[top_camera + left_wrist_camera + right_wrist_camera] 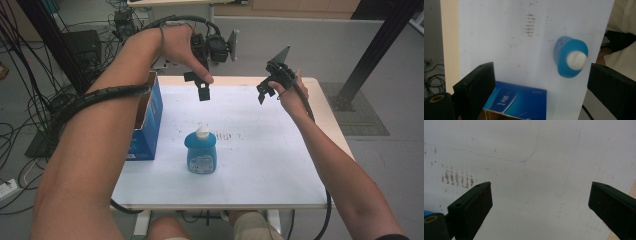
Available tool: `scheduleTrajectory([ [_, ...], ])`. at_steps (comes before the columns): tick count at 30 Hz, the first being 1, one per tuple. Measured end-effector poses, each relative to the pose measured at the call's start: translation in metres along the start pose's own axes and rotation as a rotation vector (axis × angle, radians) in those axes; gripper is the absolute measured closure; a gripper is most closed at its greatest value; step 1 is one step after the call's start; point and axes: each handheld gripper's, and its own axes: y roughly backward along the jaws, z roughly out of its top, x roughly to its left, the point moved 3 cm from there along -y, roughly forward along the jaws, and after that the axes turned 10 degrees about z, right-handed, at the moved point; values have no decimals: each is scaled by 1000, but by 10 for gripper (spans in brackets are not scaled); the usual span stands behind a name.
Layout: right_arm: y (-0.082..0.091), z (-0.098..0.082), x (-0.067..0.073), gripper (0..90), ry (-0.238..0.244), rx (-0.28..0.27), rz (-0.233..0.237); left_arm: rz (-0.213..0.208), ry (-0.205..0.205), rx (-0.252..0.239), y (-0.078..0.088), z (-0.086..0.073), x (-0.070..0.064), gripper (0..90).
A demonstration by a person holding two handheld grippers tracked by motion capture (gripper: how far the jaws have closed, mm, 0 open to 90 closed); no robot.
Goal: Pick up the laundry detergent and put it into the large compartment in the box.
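High view: a blue bottle (200, 152) with a white cap stands upright near the middle of the white surface (270, 165), slightly toward the near edge. Left of it, an open blue carton (147, 117) sits at the surface's left edge, apart from the bottle. Both grippers hang in the air above the far part of the surface, well apart from the bottle. The left gripper (202, 90) is above and beyond the bottle; the right gripper (264, 92) is farther right. Left gripper view looks down on the bottle's cap (576, 60) between widely spread jaws that hold nothing. Right gripper view shows its jaws spread just as wide and empty over the bare surface, with brown smudges (456, 178) at the left.
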Motion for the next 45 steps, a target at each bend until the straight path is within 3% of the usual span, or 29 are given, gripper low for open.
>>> scheduleTrajectory([
  [8,7,-11,0,51,-2,-17,-1,-17,-34,3,-6,-3,-27,79],
  [18,7,-21,0,51,-10,-18,8,-22,-56,13,-38,-3,-54,77],
  [27,7,-23,-2,51,-16,-20,14,-25,-66,-7,-63,-5,-63,76],
  [36,6,-23,-1,51,-12,-19,8,-43,-79,19,-96,-6,-72,76],
  [45,5,-23,1,51,-10,-20,4,-45,-83,12,-113,-8,-76,75],
])
